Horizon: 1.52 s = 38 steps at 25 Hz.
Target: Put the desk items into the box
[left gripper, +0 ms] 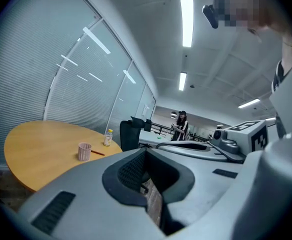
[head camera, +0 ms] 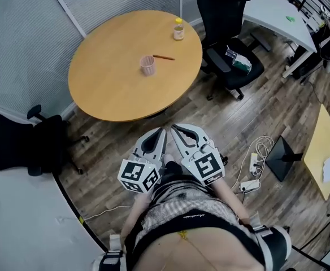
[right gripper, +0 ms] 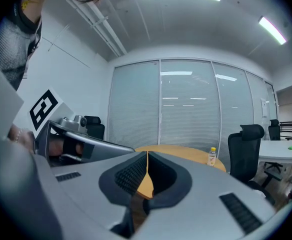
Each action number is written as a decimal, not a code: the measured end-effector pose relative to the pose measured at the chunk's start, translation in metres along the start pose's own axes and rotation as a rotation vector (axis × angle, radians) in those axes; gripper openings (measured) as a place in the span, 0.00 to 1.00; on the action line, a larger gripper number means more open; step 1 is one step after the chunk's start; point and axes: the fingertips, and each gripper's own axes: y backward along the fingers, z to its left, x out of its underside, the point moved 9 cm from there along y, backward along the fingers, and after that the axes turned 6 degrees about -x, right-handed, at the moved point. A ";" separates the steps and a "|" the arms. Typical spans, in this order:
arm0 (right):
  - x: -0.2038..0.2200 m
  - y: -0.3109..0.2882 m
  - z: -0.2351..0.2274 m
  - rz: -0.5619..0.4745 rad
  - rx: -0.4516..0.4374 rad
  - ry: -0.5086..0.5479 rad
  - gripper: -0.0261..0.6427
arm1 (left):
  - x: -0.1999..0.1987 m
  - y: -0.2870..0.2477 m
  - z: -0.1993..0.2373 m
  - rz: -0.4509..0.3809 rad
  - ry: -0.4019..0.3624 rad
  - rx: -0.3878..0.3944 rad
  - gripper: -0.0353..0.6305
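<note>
My left tool (head camera: 163, 130) and right tool (head camera: 174, 127) are held low, side by side, close in front of me. The left angles toward 1 o'clock and the right toward 11, so their tips nearly meet. Both tilt slightly downward, jaws pressed together, nothing between them.

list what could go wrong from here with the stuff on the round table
1. The pencil lies close beside the pink cup; reaching for it could tip the cup.
2. The small bottle stands near the table's far edge and might get pushed off.
3. A cable and power strip lie on the floor nearby: possible trip hazard.
</note>
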 end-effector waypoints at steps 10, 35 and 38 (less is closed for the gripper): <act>-0.003 -0.049 -0.013 0.021 0.022 -0.031 0.07 | -0.011 -0.022 0.046 0.014 0.022 0.025 0.08; 0.002 -0.097 -0.018 0.060 0.070 -0.062 0.07 | -0.013 -0.036 0.101 0.057 0.060 0.053 0.08; 0.002 -0.100 -0.030 0.060 0.071 -0.064 0.07 | -0.016 -0.047 0.103 0.052 0.067 0.045 0.08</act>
